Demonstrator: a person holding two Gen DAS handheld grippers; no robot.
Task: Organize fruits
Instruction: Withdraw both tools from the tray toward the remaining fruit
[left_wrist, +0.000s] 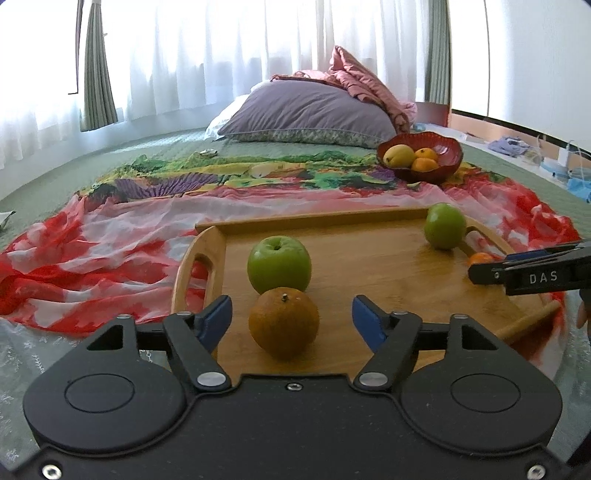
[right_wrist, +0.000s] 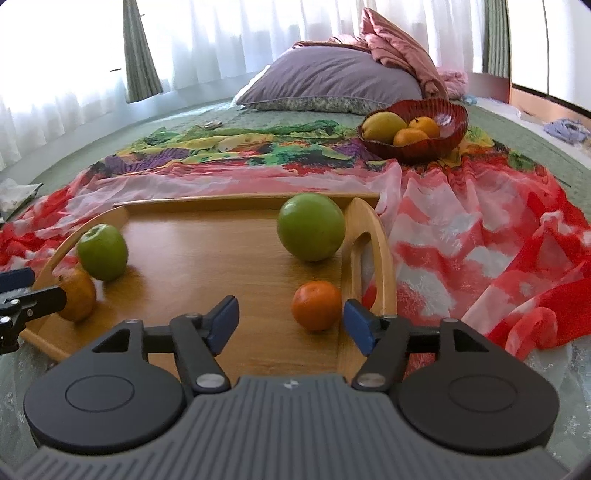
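A wooden tray (left_wrist: 369, 266) (right_wrist: 207, 266) lies on a colourful cloth on the bed. On it are a brownish orange (left_wrist: 283, 322) (right_wrist: 77, 294), a green apple (left_wrist: 279, 264) (right_wrist: 102, 252) behind it, a second green apple (left_wrist: 444, 226) (right_wrist: 311, 226) and a small orange (left_wrist: 480, 258) (right_wrist: 316, 305). My left gripper (left_wrist: 291, 321) is open with the brownish orange between its fingers, not touching. My right gripper (right_wrist: 291, 321) is open, the small orange just inside its right finger. A red bowl (left_wrist: 452, 155) (right_wrist: 448, 127) holds a yellow fruit and two oranges.
A purple pillow (left_wrist: 310, 110) and pink bedding (right_wrist: 399, 48) lie at the head of the bed by the curtains. The right gripper's side shows in the left wrist view (left_wrist: 532, 275). Clutter lies along the right edge (left_wrist: 554, 162).
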